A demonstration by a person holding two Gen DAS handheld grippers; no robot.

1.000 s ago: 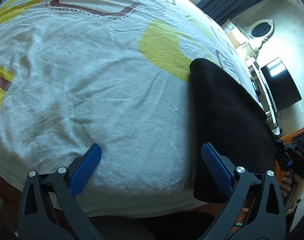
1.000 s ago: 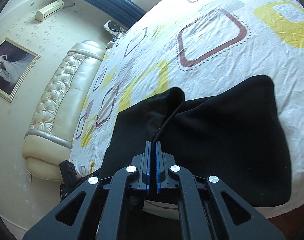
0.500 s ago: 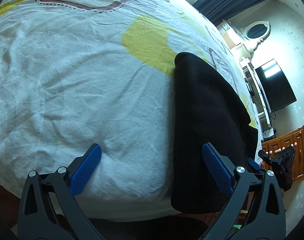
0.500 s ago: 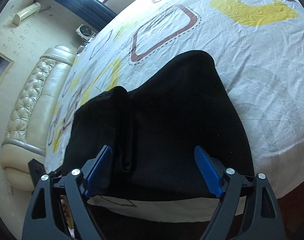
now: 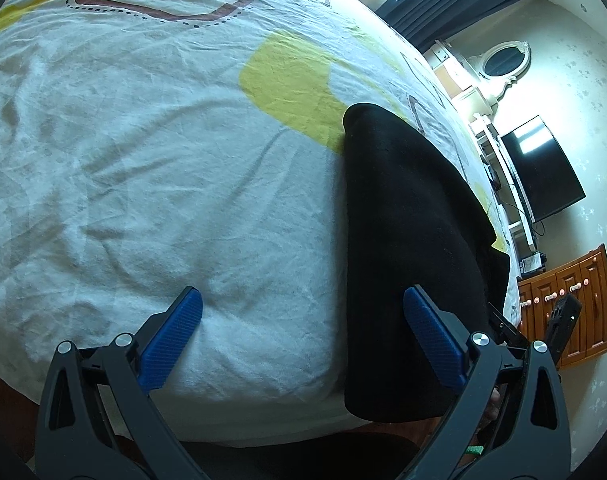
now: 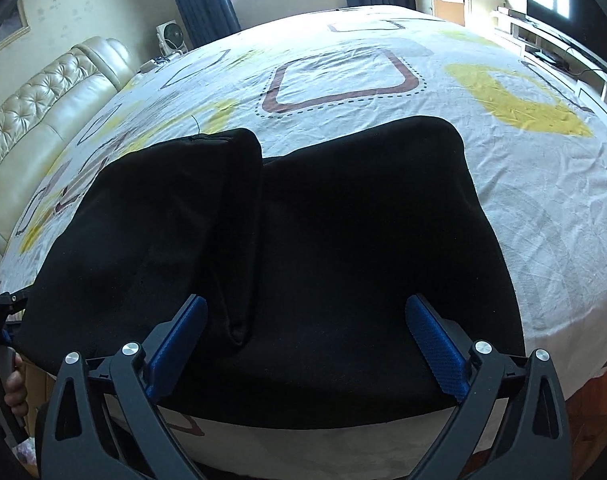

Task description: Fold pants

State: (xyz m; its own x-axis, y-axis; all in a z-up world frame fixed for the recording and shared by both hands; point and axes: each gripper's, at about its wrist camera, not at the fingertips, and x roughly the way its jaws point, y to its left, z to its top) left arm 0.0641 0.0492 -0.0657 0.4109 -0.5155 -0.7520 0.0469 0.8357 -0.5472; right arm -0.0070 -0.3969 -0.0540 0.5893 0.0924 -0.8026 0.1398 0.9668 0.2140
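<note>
At the near edge of the bed point(image 6: 503, 208) lie the pants point(image 6: 343, 240), black and folded into a broad slab. In my right view its long axis runs left to right along the bed's edge, with a thicker folded flap point(image 6: 175, 208) laid over the left part, that flap's rounded end pointing away from me toward the far side of the bed. The near edge of the slab hangs a little over the mattress edge. In my left view the pants point(image 5: 407, 240) stretch away from me on the right.

My right gripper point(image 6: 305, 348) hovers over the pants; its jaws have just been opening and stand wide apart, nothing pressed between them. My left gripper point(image 5: 301, 340) also has its jaws apart, above bare sheet point(image 5: 163, 180) beside the pants, holding nothing.

Farther out I see a headboard point(image 6: 43, 108), a TV point(image 5: 543, 168) and a wooden dresser point(image 5: 575, 304).
</note>
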